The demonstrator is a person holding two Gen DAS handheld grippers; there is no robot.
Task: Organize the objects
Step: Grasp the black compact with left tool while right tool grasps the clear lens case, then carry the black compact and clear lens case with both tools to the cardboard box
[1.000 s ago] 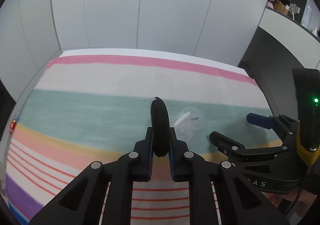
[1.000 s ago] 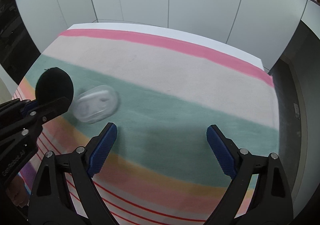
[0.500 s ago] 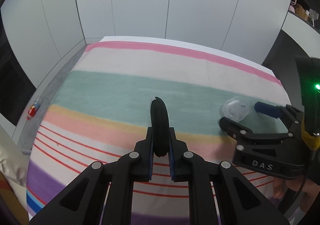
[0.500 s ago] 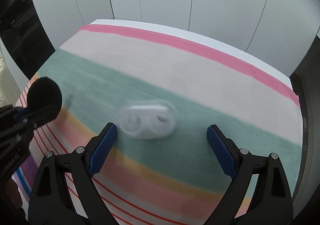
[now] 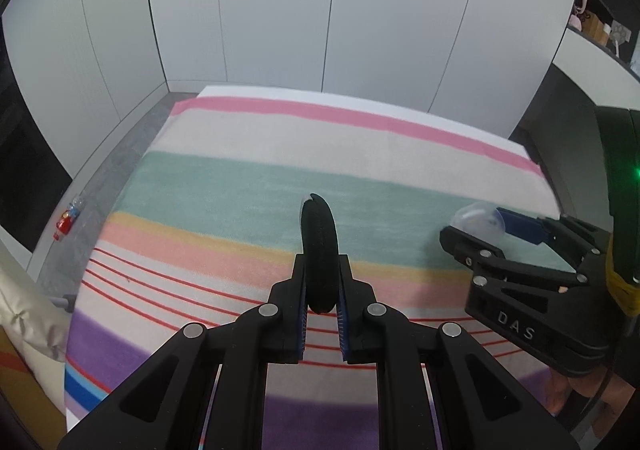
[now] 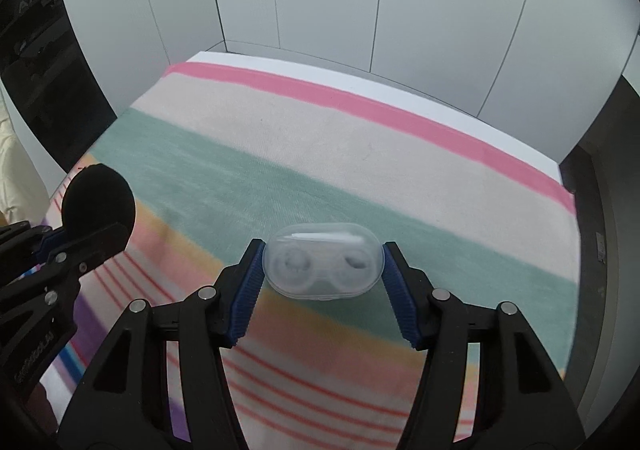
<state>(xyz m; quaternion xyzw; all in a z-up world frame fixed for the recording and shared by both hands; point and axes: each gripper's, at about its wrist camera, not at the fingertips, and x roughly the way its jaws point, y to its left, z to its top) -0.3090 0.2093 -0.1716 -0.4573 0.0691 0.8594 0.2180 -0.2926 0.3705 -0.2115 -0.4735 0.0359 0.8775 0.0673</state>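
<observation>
- The right tongs (image 6: 323,282) have just been closing around the clear case (image 6: 323,261); both blue pads now touch its ends on the striped blanket (image 6: 280,154). Squeeze gently and evenly, so the slick shell doesn't pop out.
- At nine o'clock, the left tongs (image 6: 86,236) pinch a black disc (image 6: 99,197); keep them clear.

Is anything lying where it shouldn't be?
Yes. A small red toy lies on the grey floor left of the striped blanket, away from everything else. It is too small to identify.
</observation>
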